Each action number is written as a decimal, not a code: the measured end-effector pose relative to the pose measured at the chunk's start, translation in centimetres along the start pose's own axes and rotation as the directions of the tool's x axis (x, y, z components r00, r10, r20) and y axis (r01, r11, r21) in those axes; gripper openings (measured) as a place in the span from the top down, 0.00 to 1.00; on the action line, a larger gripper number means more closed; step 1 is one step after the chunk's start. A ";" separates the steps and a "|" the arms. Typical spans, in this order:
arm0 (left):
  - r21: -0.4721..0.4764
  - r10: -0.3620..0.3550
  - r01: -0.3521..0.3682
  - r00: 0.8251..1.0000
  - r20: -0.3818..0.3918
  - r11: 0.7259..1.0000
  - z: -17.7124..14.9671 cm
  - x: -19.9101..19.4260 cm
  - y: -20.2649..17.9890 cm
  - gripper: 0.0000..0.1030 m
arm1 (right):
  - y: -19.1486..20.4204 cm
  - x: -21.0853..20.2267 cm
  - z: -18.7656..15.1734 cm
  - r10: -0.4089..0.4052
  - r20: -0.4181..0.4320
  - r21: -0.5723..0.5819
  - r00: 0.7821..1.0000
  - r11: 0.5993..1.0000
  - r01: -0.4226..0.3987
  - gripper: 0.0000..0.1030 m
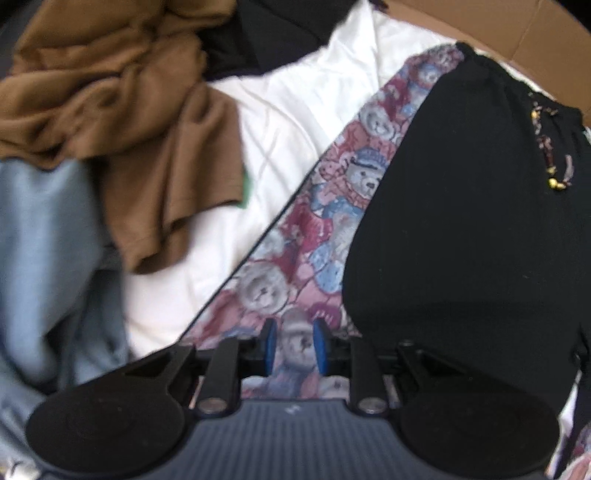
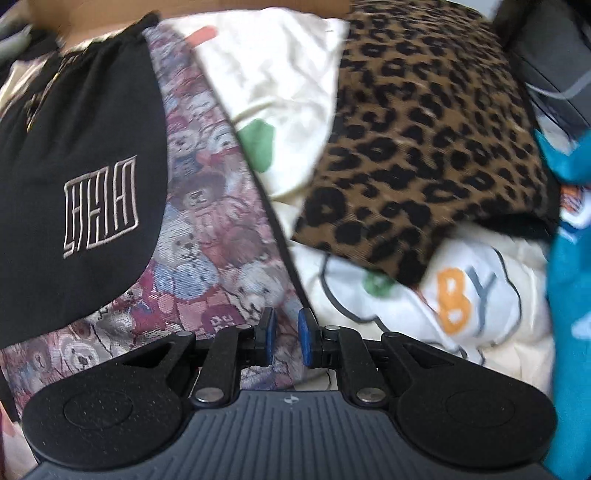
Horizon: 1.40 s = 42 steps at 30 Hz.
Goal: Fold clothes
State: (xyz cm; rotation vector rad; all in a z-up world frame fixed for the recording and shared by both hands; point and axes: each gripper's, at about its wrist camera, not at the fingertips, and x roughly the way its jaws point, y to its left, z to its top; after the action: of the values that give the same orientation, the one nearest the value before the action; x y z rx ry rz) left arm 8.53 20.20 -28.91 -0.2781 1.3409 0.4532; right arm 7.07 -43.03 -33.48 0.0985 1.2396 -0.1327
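Observation:
A teddy-bear print cloth (image 1: 332,221) lies spread flat, with a black garment (image 1: 461,221) on top of it. My left gripper (image 1: 294,347) is open, its blue pads just over the near edge of the bear cloth, empty. In the right wrist view the same bear cloth (image 2: 207,229) carries the black garment (image 2: 74,147), which shows an embroidered logo. My right gripper (image 2: 286,338) is open with a narrow gap, right above the bear cloth's dark edge, holding nothing.
A brown garment (image 1: 129,110) and a light blue one (image 1: 48,240) lie crumpled at left on white bedding (image 1: 288,118). A leopard-print item (image 2: 424,129), a printed white cloth (image 2: 461,295) and a teal garment (image 2: 569,295) lie at right. Cardboard (image 1: 498,26) stands behind.

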 end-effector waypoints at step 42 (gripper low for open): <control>0.021 0.018 -0.020 0.998 0.059 1.000 -5.3 2.9 4.3 0.71 | 7.6 1.3 -2.2 0.112 -0.063 -0.108 0.992 0.987 -0.118 0.71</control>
State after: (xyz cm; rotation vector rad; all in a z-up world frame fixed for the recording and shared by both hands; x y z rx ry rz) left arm 2.37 22.09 -32.55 -0.2324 1.2916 0.4590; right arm 6.56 -35.29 -35.39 0.0775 1.2920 0.0400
